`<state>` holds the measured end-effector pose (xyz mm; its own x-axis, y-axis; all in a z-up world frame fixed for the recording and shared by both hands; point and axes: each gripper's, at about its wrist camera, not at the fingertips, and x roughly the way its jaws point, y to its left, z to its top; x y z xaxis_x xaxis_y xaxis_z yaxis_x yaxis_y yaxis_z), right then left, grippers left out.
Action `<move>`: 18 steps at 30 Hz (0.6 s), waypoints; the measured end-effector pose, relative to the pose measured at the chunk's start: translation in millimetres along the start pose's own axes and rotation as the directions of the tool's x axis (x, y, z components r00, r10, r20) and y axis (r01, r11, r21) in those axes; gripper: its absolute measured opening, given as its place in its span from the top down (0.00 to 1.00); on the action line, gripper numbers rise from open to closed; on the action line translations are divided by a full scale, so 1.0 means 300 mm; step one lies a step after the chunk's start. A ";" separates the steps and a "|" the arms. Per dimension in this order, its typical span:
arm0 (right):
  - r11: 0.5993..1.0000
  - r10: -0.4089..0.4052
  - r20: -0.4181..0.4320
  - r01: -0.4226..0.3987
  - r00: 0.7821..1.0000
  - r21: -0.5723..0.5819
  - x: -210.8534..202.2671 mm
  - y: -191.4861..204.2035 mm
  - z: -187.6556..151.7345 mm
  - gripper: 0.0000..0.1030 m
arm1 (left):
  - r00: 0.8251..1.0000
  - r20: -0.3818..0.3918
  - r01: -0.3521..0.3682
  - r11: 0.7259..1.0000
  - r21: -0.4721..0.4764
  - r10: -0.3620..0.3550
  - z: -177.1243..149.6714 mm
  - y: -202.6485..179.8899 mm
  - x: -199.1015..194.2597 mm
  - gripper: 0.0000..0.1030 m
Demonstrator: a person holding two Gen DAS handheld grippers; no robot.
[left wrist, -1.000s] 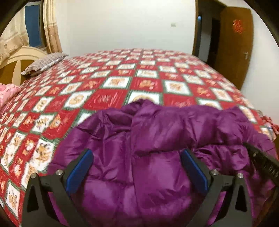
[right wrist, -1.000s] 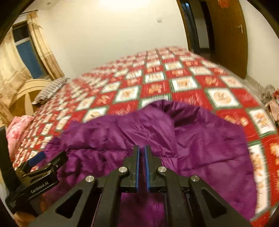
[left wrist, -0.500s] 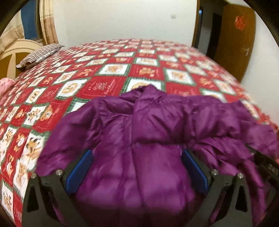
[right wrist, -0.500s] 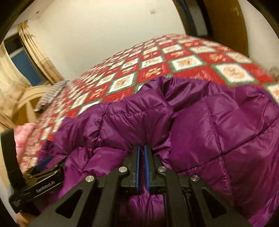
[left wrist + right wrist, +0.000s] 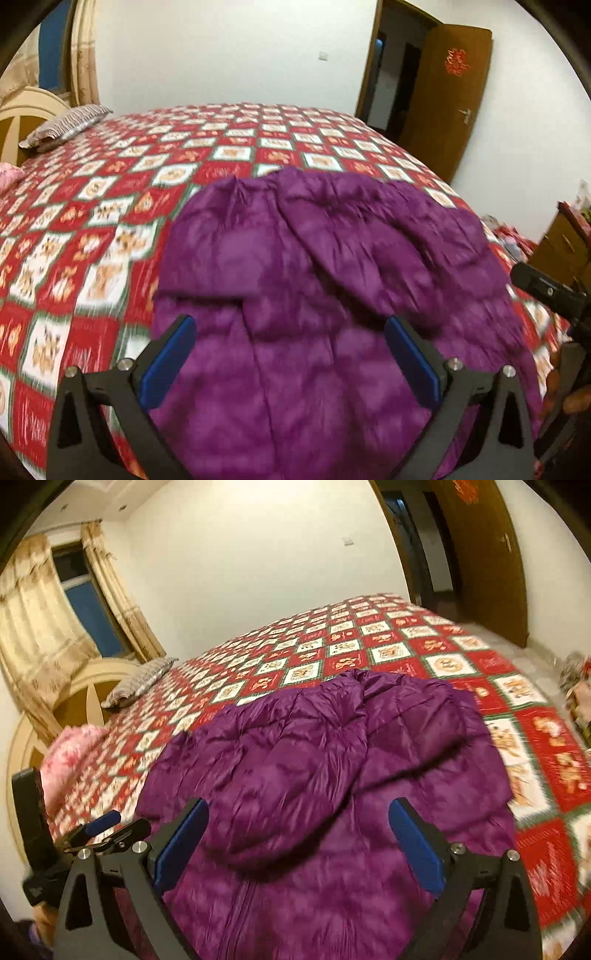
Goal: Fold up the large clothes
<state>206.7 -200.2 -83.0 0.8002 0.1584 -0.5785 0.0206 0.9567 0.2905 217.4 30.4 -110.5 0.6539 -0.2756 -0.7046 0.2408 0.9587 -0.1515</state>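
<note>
Released since a second ago, purple quilted puffer jacket (image 5: 332, 775) lying on red patchwork bedspread (image 5: 406, 642), right tool (image 5: 299, 834) jaws opening wide, nothing between, left tool (image 5: 291, 350) wide at nine o'clock.

Legible text: none. Red paper ornament (image 5: 457, 62), possibly a character, on brown wooden door (image 5: 443, 110), upper right of the left wrist view; too blurred to read. Small printing on red-and-white checked bedspread (image 5: 406, 653) panels, centre of both views, was likewise unreadable.
</note>
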 end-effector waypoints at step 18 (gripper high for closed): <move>0.994 -0.082 -0.159 0.093 0.984 0.063 -0.517 -0.194 -0.446 0.05 | 0.986 -0.139 -0.082 0.991 0.105 0.096 -0.502 0.169 -0.283 0.00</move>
<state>1.1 -247.9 -112.2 0.6906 0.1166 -0.7138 0.1326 0.9498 0.2834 66.1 112.9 -162.8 0.5676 -0.1698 -0.8056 0.2605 0.9653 -0.0198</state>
